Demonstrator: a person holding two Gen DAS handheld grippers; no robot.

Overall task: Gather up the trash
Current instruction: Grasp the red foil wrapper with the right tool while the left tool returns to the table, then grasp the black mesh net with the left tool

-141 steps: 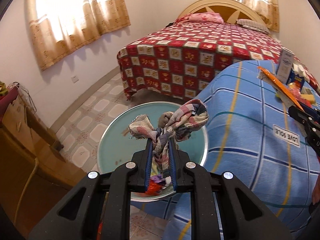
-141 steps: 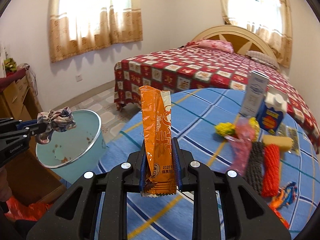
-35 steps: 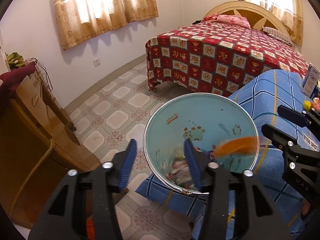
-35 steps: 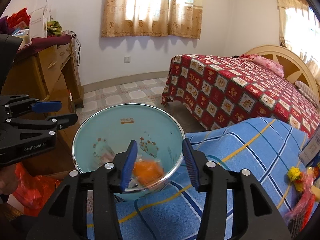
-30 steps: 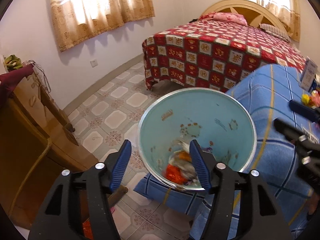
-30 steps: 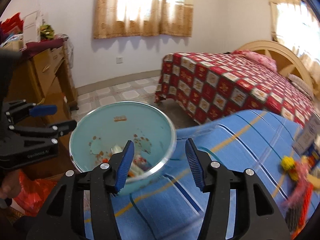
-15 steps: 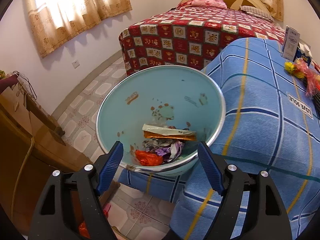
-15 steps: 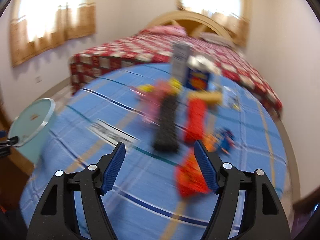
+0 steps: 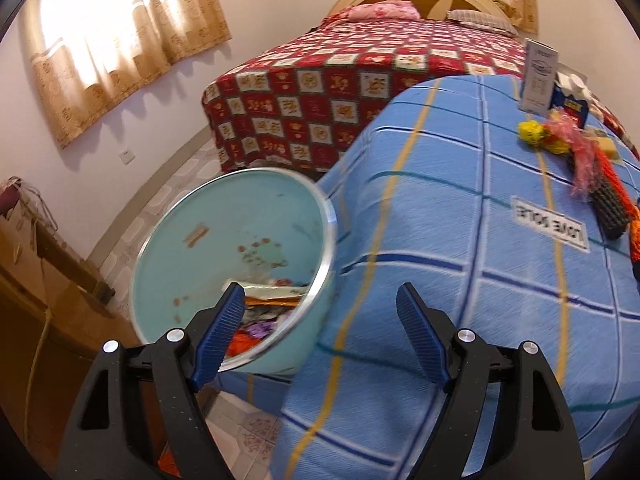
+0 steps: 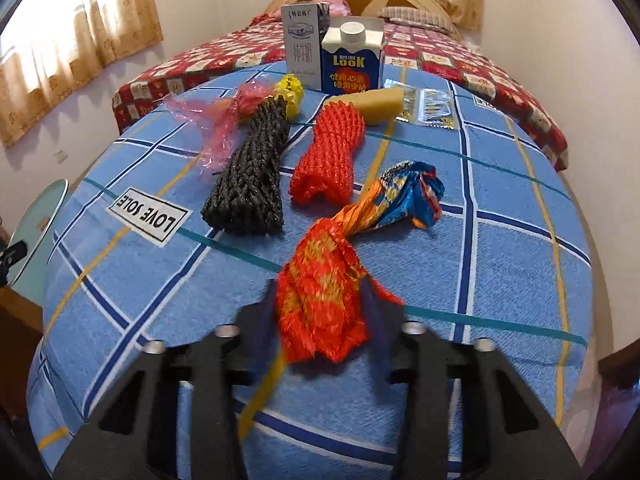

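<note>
The left tongs [image 9: 320,334] stood wide apart and held nothing, hanging over the gap between the pale blue bin [image 9: 192,240] at the lower left of the left wrist view and the draped edge of the blue checked surface [image 9: 460,200]. The bin already held a layer of wrappers and cloth scraps at its bottom.

In the right wrist view, the right tongs [image 10: 324,320] sat low in the frame with their blue fingers on either side of the orange end of a twisted snack wrapper [image 10: 332,280]. That wrapper ran up and right across the surface to a blue crumpled tail. Blur hid the fingers, so I could not tell whether they had closed on it or merely bracketed it.

Well up the frame lay the rest of the trash: a black net bundle [image 10: 248,176], a red net bundle [image 10: 332,152] just beside it, a pink plastic bag [image 10: 216,120] and a yellow ball [image 10: 290,92] at upper left, a sponge [image 10: 380,106], foil sachets [image 10: 430,106], and two cartons [image 10: 348,60] standing at the back.

The step in hand looked like a pickup of the wrapper. To do it well, the fingers would best close firmly on the thick orange twist rather than its loose edge. Then lift straight up so the blue tail clears the surface without dragging the red bundle. The bin showed only as a sliver at the left edge, so the carry would be a long sweep leftward.
</note>
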